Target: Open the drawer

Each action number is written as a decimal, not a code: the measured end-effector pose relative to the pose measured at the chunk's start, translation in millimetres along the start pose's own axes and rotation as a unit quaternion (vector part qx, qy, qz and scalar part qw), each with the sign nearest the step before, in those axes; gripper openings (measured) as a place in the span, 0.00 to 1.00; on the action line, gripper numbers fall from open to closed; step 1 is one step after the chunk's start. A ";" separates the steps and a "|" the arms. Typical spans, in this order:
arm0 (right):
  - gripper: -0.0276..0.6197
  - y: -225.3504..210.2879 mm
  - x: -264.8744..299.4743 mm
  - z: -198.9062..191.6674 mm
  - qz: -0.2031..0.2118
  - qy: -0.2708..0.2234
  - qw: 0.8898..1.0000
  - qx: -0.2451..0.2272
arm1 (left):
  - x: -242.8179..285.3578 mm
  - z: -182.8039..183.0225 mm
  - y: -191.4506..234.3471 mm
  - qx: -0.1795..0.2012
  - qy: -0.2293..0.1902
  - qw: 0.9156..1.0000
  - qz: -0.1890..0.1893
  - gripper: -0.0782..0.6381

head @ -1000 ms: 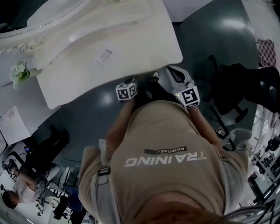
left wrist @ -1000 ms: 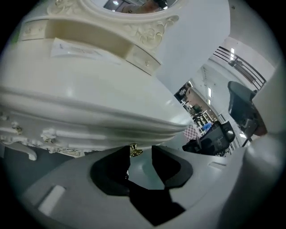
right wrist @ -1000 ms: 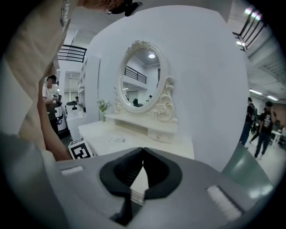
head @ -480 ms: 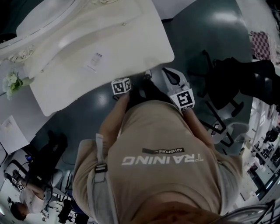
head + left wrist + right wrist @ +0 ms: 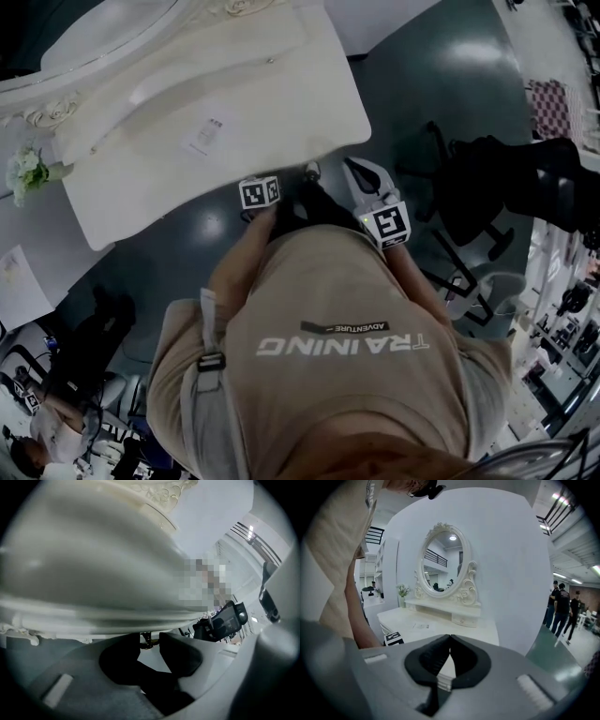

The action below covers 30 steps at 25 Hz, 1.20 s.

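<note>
1. The left tongs (image 5: 149,641) are up under the front edge of the dressing table (image 5: 281,103), jaws apart. A small brass handle (image 5: 145,638) stands between their tips, closer to the left jaw, and is not clamped.
2. The right tongs (image 5: 450,639) have their jaws together on nothing and point at the mirror (image 5: 443,559) at 12 o'clock.
3. The drawer (image 5: 93,588) seems to be the pale curved front that fills the left gripper view from 9 to 1 o'clock, above the jaws, and it looks closed.
4. Risk: the handle is small and off-centre in the gap. Closing now could catch only its edge, and a pull would then slip off.
5. Risk: a pull at a slant could jam the drawer or drag the table.
6. Hidden: in the head view the tabletop and the person's body cover the drawer and the left jaws. Only the marker cube shows, near 12 o'clock of the torso.
7. The left gripper view is dim and blurred, so the handle's shape and the drawer's seams are hard to make out.
</note>
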State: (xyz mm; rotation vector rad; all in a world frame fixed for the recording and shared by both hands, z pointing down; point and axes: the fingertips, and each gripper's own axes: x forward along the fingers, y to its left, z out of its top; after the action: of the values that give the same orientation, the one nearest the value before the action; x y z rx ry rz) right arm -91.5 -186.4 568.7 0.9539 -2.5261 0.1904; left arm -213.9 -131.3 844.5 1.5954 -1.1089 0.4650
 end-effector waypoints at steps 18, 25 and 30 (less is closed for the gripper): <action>0.05 1.1 -64.7 -26.2 0.004 -0.028 1.000 0.004 | -8.8 -61.2 -26.7 0.018 0.005 0.999 0.029 0.30; 0.05 -16.5 -113.0 -73.3 0.027 -0.026 0.999 0.026 | -11.5 -100.4 -46.6 0.025 0.022 0.996 0.083 0.30; 0.05 -24.1 -128.9 -98.1 0.044 -0.026 0.998 0.043 | -10.8 -124.8 -59.3 0.026 0.027 0.994 0.103 0.30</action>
State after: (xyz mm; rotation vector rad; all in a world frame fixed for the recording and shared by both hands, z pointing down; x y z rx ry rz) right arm 44.6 -100.7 599.4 0.8912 -2.6295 0.3075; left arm -139.2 -14.5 846.0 1.5112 -1.2350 0.6756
